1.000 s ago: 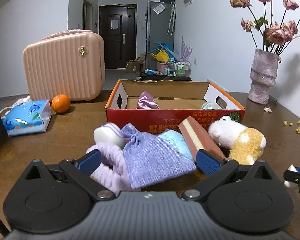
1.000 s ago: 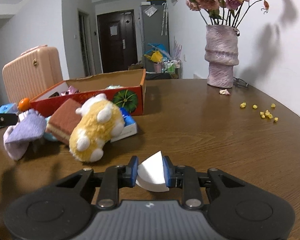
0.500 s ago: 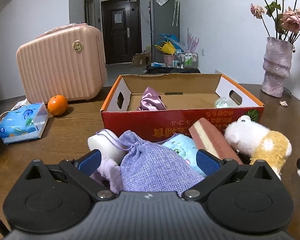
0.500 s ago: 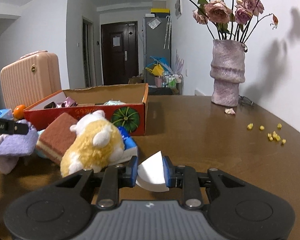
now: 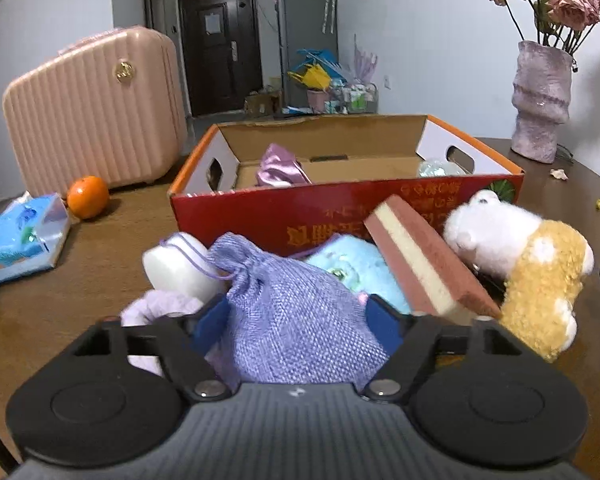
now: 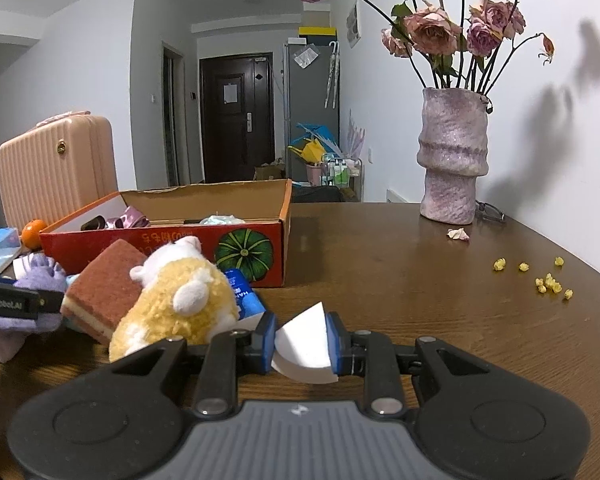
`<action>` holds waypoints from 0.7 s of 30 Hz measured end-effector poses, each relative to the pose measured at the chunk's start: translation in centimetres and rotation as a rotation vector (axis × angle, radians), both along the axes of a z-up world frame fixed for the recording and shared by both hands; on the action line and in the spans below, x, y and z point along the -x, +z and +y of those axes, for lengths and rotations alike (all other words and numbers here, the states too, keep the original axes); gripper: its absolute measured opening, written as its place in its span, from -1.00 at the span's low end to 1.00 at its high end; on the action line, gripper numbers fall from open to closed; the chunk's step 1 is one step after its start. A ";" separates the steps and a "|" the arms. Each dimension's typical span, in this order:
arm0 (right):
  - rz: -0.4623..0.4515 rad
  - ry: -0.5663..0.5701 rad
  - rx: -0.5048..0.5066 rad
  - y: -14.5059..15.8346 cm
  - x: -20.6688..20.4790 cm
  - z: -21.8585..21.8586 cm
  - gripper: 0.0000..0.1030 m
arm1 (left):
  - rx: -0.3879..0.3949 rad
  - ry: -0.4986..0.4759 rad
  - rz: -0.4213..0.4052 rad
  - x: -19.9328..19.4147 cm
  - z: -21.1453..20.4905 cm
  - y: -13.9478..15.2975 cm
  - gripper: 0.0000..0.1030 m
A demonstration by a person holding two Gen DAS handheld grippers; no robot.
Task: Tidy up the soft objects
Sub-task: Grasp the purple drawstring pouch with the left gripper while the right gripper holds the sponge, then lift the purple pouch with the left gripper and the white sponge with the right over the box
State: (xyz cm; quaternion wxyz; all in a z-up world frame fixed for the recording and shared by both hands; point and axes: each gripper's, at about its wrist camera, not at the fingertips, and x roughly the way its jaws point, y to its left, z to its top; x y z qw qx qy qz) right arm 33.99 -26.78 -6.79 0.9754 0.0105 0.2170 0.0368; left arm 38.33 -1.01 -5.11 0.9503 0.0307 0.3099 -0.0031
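Note:
My left gripper (image 5: 296, 326) is shut on a lilac drawstring pouch (image 5: 292, 316), its blue pads pressed against the pouch's sides. Around it lie a white soft block (image 5: 176, 266), a pale purple fluffy cloth (image 5: 156, 310), a light blue towel (image 5: 352, 270), a red and cream sponge (image 5: 420, 260) and a yellow and white plush toy (image 5: 532, 276). Behind them stands an open red cardboard box (image 5: 340, 208) holding a satin purple pouch (image 5: 280, 168). My right gripper (image 6: 302, 346) is shut on a white foam wedge (image 6: 306, 350), right of the plush toy (image 6: 180, 308).
A pink suitcase (image 5: 88, 112), an orange (image 5: 87, 202) and a blue tissue pack (image 5: 18, 236) stand at the left. A purple vase with dried roses (image 6: 452, 156) stands at the back right. Yellow crumbs (image 6: 548, 280) lie on the brown table (image 6: 420, 280).
My left gripper has closed its pads onto the lilac pouch and moved closer to the box. My right gripper has lifted and tilted upward, still holding the white wedge.

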 end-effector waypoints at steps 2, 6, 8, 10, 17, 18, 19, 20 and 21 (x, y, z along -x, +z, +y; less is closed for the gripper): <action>-0.006 0.000 -0.003 0.1 0.1 0.0 -0.50 | 0.016 -0.008 0.011 0.1 0.2 -0.1 0.01; -0.018 0.004 -0.007 0.3 0.5 -0.2 -0.50 | 0.042 -0.005 0.015 0.7 0.5 -0.1 -0.14; -0.022 0.008 -0.006 0.4 0.6 -0.1 -0.50 | 0.048 -0.005 0.008 1.2 0.7 0.1 -0.20; -0.027 0.011 -0.004 0.4 0.7 -0.1 -0.50 | 0.050 -0.004 -0.004 1.8 0.8 0.2 -0.24; -0.045 0.017 0.002 0.6 1.1 0.1 -0.50 | 0.049 -0.021 -0.078 4.2 0.6 1.4 -0.26; -0.046 0.018 0.004 0.6 1.1 0.1 -0.50 | 0.048 -0.024 -0.092 4.5 0.5 1.6 -0.26; -0.046 0.019 0.006 0.6 1.1 0.2 -0.50 | 0.047 -0.028 -0.108 5.0 0.4 1.9 -0.26; -0.047 0.022 0.006 0.6 1.2 0.2 -0.50 | 0.047 -0.031 -0.123 5.3 0.4 2.2 -0.26; -0.048 0.023 0.006 0.6 1.2 0.3 -0.50 | 0.046 -0.035 -0.139 5.7 0.3 2.4 -0.26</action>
